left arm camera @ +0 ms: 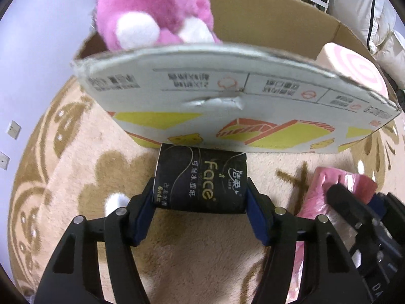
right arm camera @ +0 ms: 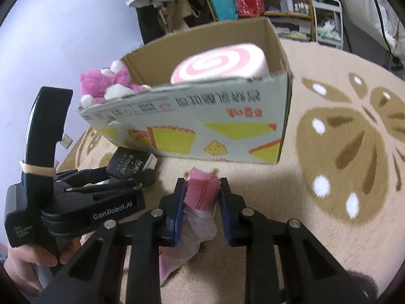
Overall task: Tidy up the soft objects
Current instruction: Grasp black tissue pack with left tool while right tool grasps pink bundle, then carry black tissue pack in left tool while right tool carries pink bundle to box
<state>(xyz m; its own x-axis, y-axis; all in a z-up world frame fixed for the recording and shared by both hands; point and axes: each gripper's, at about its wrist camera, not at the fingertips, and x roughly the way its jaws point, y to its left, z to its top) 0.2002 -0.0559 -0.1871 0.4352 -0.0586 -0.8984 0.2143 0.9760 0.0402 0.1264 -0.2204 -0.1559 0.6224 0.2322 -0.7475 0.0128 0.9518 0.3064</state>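
Observation:
My left gripper [left arm camera: 200,192] is shut on a black tissue pack [left arm camera: 201,178], held just in front of the cardboard box [left arm camera: 227,96]. The pack also shows in the right wrist view [right arm camera: 131,164], with the left gripper [right arm camera: 141,174] around it. My right gripper [right arm camera: 201,190] is shut on a pink plastic-wrapped pack [right arm camera: 201,190], which also shows at the right of the left wrist view [left arm camera: 336,185]. In the box lie a pink plush bear [left arm camera: 152,12] [right arm camera: 106,86] and a pink-and-white swirl roll cushion [right arm camera: 220,63] [left arm camera: 354,68].
The box [right arm camera: 202,119] stands on a beige carpet [right arm camera: 329,152] with a brown pattern. Shelves, bags and a white cart [right arm camera: 326,17] stand behind it. A lilac wall [left arm camera: 38,50] with sockets is at the left.

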